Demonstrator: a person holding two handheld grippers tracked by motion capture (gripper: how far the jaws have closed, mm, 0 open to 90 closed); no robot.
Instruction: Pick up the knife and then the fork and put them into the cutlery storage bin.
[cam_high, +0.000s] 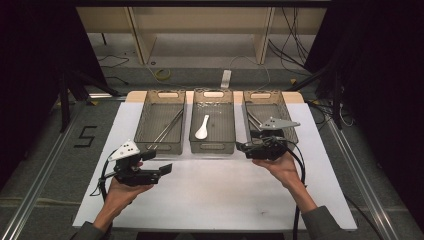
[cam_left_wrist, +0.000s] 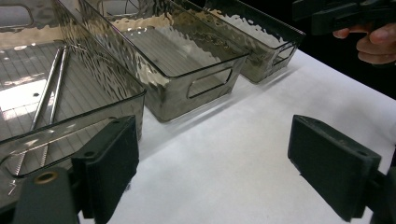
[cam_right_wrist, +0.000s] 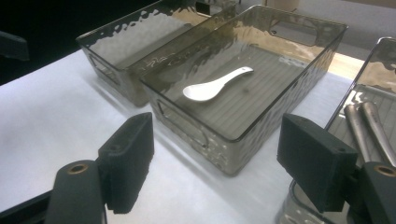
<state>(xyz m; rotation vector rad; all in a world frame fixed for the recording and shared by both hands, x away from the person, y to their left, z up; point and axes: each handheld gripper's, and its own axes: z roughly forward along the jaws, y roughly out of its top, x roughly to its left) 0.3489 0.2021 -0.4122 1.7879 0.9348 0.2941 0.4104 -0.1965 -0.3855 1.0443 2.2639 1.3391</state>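
Observation:
Three smoky clear bins stand in a row on the white table cover. A pair of metal rods (cam_high: 170, 127) (cam_left_wrist: 49, 93) lies in the left bin (cam_high: 158, 145). In the middle bin (cam_high: 212, 146) (cam_right_wrist: 280, 98) rests a white spoon (cam_high: 202, 127) (cam_right_wrist: 215, 86). The right bin (cam_high: 290, 117) holds metal utensil handles (cam_high: 253, 120) (cam_right_wrist: 369, 126). My left gripper (cam_high: 159, 162) (cam_left_wrist: 210, 172) stands open and empty, in front of the left bin. My right gripper (cam_high: 242, 146) (cam_right_wrist: 215, 163) is open and empty at the near end of the right bin, pointing toward the middle bin.
The white cover (cam_high: 215, 195) spreads out in front of the bins. A hand holding the right gripper (cam_left_wrist: 345, 16) appears at the top right of the left gripper view. Floor, cables and a wooden frame lie beyond the table's far edge.

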